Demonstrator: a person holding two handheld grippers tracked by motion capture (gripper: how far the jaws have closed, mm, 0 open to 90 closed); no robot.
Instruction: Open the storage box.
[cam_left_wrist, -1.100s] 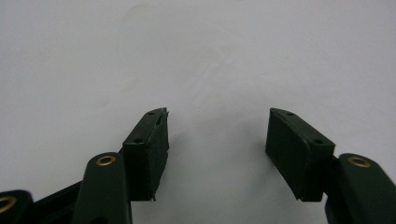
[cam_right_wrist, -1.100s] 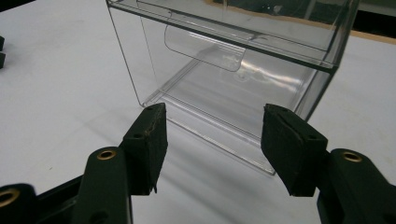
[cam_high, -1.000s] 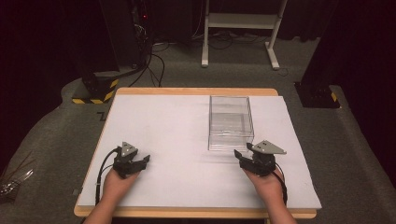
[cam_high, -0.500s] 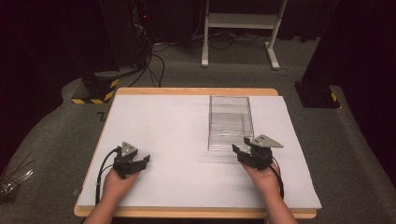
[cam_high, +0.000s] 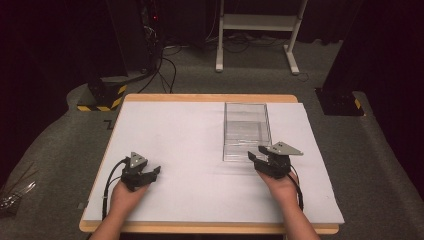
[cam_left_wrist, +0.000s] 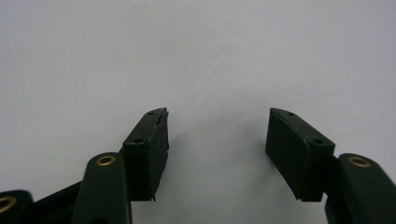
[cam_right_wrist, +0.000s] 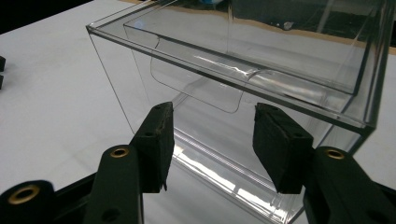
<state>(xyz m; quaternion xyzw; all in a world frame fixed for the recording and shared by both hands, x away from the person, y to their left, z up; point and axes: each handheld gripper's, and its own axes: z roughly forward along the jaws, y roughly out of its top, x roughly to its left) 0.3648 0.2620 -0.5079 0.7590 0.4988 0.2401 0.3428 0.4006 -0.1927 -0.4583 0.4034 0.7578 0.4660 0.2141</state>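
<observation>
**Clear box right of centre, both grippers apart**

Clear rectangular plastic box (cam_high: 246, 131), open-topped, sits right of centre in the high view on the white sheet covering the wooden table (cam_high: 210, 98). Its near wall carries a curved cut-out handle, seen in the right gripper view (cam_right_wrist: 243, 88).

Right black two-jaw gripper (cam_high: 261, 159) sits at the box's near edge, lower right of the high view, held by the right hand (cam_high: 279, 184). Jaws spread, nothing between them but air; box wall just beyond the tips (cam_right_wrist: 212, 116). Contact with the box cannot be told.

Left black two-jaw gripper (cam_high: 148, 173) lies lower left of the high view, well apart from the box, held by the left hand (cam_high: 122, 195). Jaws wide apart over bare white sheet (cam_left_wrist: 217, 114).
</observation>
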